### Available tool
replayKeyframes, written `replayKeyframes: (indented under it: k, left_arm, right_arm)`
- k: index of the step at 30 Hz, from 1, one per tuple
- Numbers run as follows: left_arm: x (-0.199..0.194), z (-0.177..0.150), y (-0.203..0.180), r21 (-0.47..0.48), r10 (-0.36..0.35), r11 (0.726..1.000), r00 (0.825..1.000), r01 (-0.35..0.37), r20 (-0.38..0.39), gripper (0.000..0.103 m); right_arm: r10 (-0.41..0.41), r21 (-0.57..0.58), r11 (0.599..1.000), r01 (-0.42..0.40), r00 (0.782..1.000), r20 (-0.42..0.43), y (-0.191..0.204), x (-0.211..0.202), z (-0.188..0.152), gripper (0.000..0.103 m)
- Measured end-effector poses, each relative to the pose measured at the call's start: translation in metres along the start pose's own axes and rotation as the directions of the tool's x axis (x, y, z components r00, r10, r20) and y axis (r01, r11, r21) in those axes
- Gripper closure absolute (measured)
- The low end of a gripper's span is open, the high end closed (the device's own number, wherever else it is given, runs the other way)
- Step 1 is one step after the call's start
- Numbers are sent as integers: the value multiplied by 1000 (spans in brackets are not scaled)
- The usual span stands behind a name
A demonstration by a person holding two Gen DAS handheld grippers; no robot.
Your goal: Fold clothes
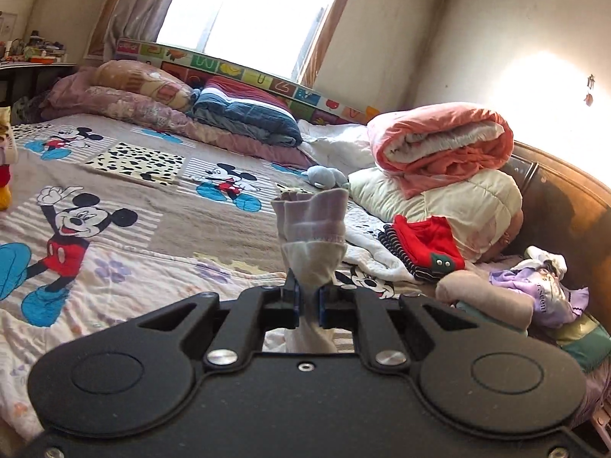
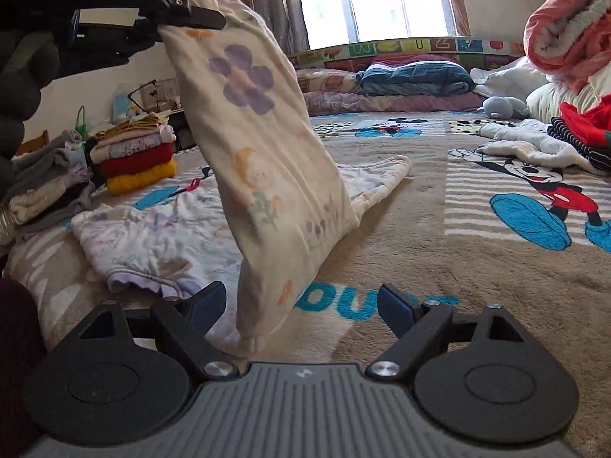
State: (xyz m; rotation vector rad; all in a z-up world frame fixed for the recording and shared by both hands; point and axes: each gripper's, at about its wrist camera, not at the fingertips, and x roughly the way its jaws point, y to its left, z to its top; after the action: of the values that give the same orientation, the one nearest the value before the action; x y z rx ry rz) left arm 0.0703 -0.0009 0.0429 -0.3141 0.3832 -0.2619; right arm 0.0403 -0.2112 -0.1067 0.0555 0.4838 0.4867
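Observation:
My left gripper (image 1: 308, 299) is shut on the bunched cuff of a cream garment with purple and orange flowers (image 1: 311, 225), which sticks up between its blue pads. In the right wrist view the left gripper (image 2: 170, 24) sits high at the top left, held by a gloved hand. From it the floral garment (image 2: 259, 160) hangs in a long slanted panel, its other part lying flat on the bed. My right gripper (image 2: 303, 299) is open low over the bed. The panel's bottom edge drops between its fingers near the left pad (image 2: 212, 301), and neither pad presses on it.
A Mickey Mouse blanket (image 2: 477, 252) covers the bed. Stacks of folded clothes (image 2: 133, 152) stand at the left edge. Loose clothes, including a red piece (image 1: 424, 244), lie at the right by a rolled pink quilt (image 1: 443, 141), a cream pillow and the wooden headboard (image 1: 565, 210). Pillows line the window side.

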Motion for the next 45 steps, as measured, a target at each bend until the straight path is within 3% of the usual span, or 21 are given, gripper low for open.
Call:
replayKeyframes:
  k: [7,13,17,24,28,31,33,36,37,38,45]
  left_arm:
    - [-17,-12,66,-98,125,987,992,-127,-22,95]
    - [-18,-38,115,-135,246,957,966,-255,-81,95]
    - [-12,-58,138,-156,279,941,950,-300,-140,95]
    - [-10,-80,147,-101,315,936,930,-337,-188,95]
    - [-9,-81,148,-58,327,938,926,-343,-187,94]
    - [-7,-82,150,-28,356,930,915,-367,-190,81]
    - [-9,-79,150,-2,400,914,899,-407,-179,61]
    - [-23,-69,153,-41,478,874,873,-484,-97,55]
    - [-28,-64,153,-56,485,870,871,-489,-75,55]
    - [-32,-59,153,-69,490,867,870,-493,-53,55]
    - [-13,-27,109,35,325,946,943,-324,-64,55]
  right_arm:
    - [-95,-93,991,92,995,-21,19,12,1,21]
    - [-132,-174,977,120,989,-63,34,23,-5,23]
    - [-147,-215,968,129,986,-73,42,21,-8,23]
    - [-155,-260,957,129,984,-82,49,8,-7,23]
    - [-55,-277,960,40,997,-48,52,-8,-3,23]
    - [5,-290,957,-4,1000,1,58,-17,2,23]
    - [40,-279,960,-32,999,22,61,-18,7,23]
    - [97,-264,961,-82,994,45,64,-12,13,23]
    - [118,-263,960,-101,992,48,66,-8,14,23]
    - [138,-261,958,-120,989,50,67,-3,16,22]
    - [290,-219,925,-312,949,-127,83,29,8,19]
